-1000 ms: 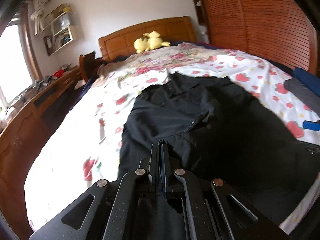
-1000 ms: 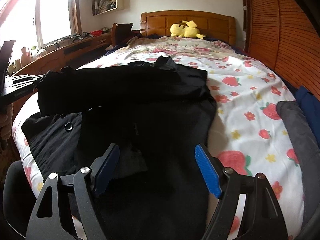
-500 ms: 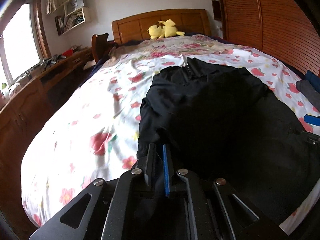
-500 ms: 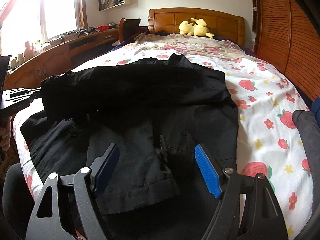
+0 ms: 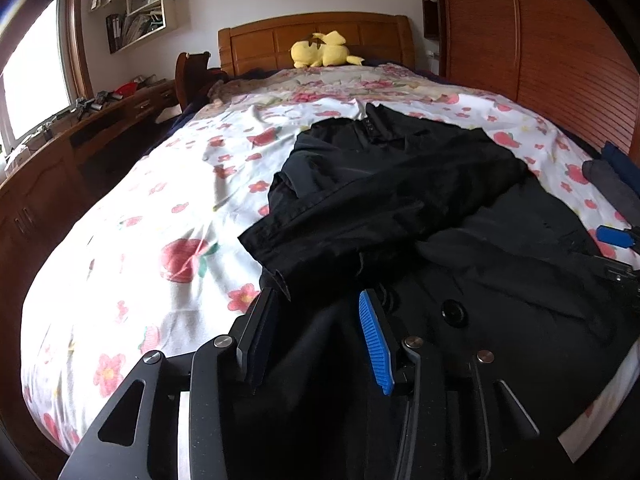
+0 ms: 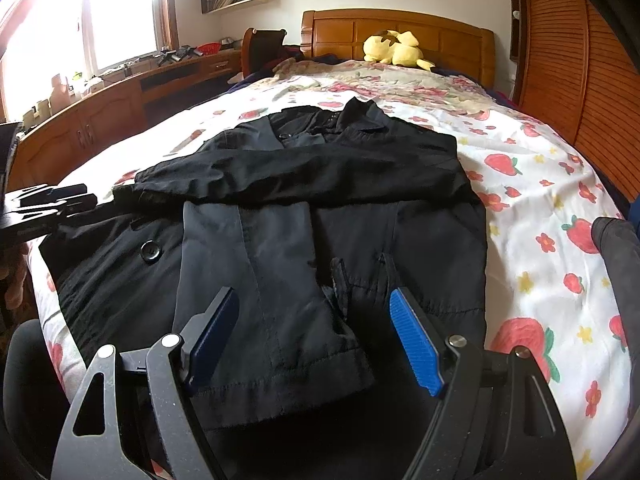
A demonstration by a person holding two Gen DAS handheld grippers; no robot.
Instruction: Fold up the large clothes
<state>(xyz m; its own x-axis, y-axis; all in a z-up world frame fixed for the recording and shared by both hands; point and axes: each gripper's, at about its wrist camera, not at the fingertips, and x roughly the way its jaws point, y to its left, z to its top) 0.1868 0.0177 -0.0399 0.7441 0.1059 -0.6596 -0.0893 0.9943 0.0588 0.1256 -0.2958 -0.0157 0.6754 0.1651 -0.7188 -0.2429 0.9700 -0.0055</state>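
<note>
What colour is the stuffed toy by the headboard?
Yellow. The stuffed toy shows best in the right wrist view.

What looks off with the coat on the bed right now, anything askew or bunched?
The black coat is mostly tidy: one sleeve lies folded straight across the chest. The other sleeve runs down the front slightly slanted, with fabric bunched beside its cuff near the right gripper. No damage shows.

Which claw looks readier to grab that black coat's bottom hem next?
The right claw, probably: its jaws stand wide over the black cotton coat's hem. The left claw is only now opening, gripping nothing.
</note>
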